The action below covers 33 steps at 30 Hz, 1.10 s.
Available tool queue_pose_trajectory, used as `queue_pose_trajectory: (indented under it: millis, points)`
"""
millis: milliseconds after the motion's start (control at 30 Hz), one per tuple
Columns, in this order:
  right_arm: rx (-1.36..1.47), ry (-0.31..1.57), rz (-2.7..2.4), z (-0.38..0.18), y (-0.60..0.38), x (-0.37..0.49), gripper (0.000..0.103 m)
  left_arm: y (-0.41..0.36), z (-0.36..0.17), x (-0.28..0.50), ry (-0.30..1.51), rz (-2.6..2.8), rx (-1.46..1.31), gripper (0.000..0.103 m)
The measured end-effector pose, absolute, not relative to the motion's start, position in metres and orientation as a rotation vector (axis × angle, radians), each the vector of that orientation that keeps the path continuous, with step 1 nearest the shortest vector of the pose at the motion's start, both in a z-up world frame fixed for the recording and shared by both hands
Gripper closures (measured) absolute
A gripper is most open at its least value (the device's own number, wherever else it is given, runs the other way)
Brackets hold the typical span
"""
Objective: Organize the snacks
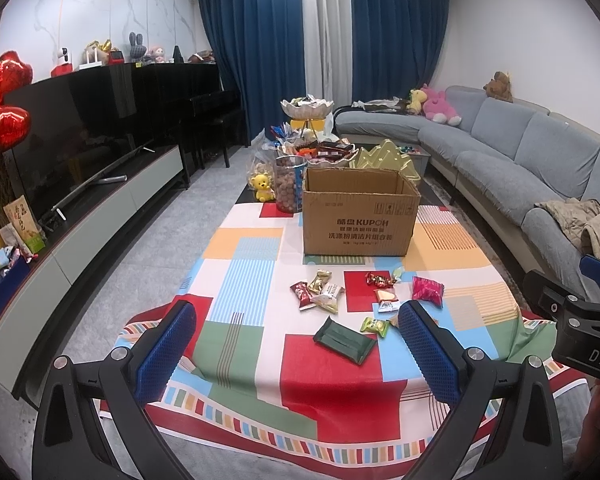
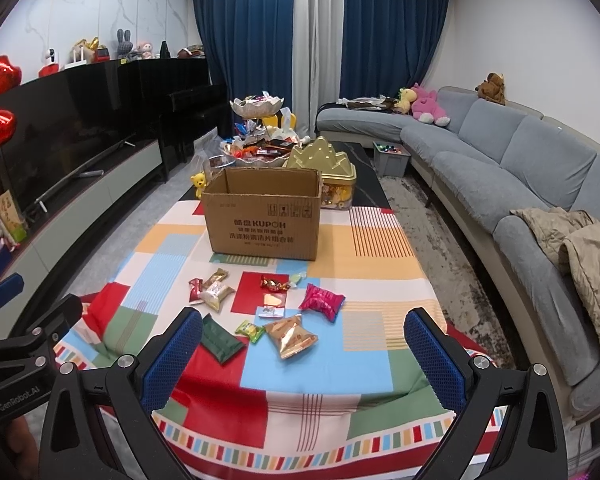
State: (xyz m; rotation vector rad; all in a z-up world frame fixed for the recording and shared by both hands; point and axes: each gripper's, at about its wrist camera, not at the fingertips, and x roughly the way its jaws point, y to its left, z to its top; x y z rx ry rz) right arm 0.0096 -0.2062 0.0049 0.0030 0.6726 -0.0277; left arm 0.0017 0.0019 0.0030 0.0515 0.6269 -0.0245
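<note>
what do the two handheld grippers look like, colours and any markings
Both match: the left gripper and right gripper each have two black angled plastic arms with silver round bolts, tipped with blue fingers carrying a textured mesh-pattern pad. Seen from the side, the right gripper's black body shows white lettering "DAS", cut off; the left one's reads "GenRobot.AI". No cables show.

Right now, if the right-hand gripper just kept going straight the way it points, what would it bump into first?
Probably the orange-brown snack packet, lying between the open right gripper fingers' line on the tablecloth. Depth is unclear; held higher, it would pass over toward the cardboard box.
</note>
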Motion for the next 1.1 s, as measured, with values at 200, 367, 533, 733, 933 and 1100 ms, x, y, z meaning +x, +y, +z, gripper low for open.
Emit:
queue_pose_trajectory:
  millis: [200, 367, 533, 733, 933, 1100]
  points:
    - [0.004, 0.671, -0.029, 0.005, -0.206, 0.009, 0.001, 0.002, 0.003, 0.001, 0.625, -0.025, 0.051, 0.000]
    - [0.001, 0.669, -0.033, 0.000, -0.203, 0.009, 0.001, 0.001, 0.003, 0.001, 0.623, -0.024, 0.053, 0.000]
    - [0.002, 0.669, -0.042, 0.005, -0.207, 0.012, 0.001, -0.009, 0.009, 0.005, 0.618, -0.025, 0.065, 0.000]
    - [0.000, 0.677, -0.044, 0.004, -0.208, 0.021, 0.001, -0.009, 0.006, 0.012, 0.620, -0.028, 0.076, 0.000]
    - [0.002, 0.705, -0.054, -0.003, -0.211, 0.035, 0.001, -0.013, 0.003, 0.026, 0.639, -0.041, 0.099, 0.000]
    - [0.002, 0.739, -0.068, -0.009, -0.215, 0.051, 0.001, -0.018, -0.002, 0.037, 0.655, -0.059, 0.129, 0.000]
